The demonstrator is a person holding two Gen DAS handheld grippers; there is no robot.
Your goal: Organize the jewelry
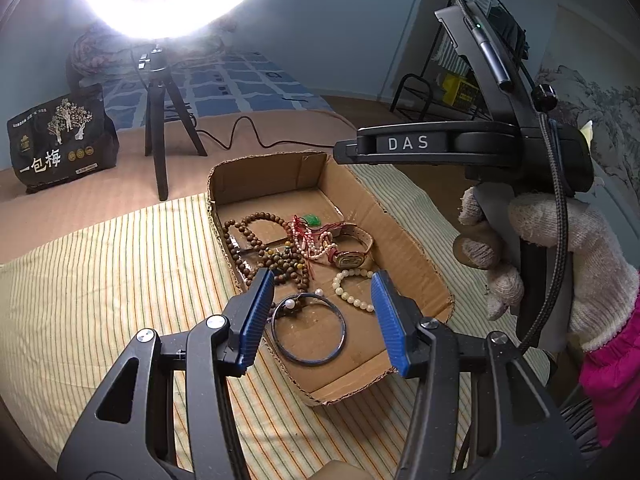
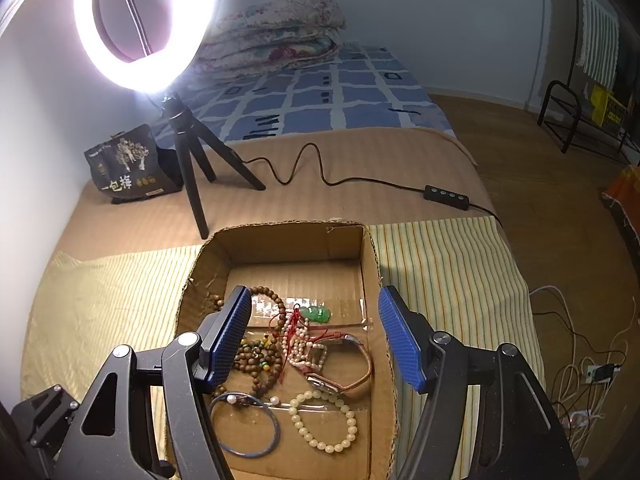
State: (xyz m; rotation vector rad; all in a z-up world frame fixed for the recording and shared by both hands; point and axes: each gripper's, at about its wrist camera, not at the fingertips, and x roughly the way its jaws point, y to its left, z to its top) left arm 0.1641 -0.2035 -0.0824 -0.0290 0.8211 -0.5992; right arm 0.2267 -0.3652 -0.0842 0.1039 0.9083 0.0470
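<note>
Jewelry all in the cardboard box (image 2: 372, 264) on the striped cloth (image 1: 120, 264). Left claw (image 1: 324, 316) parted, empty, over the blue bangle (image 1: 308, 330); pale bead bracelet (image 1: 354, 290) just ahead between its pads. Right claw (image 2: 316, 338) parted, empty, above the watch (image 2: 340, 364) and wooden beads (image 2: 256, 356).

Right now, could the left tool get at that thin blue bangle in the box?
Probably yes. The left tool is open and empty, and the blue bangle lies flat and uncovered at the cardboard box's near end, with nothing between them.
</note>
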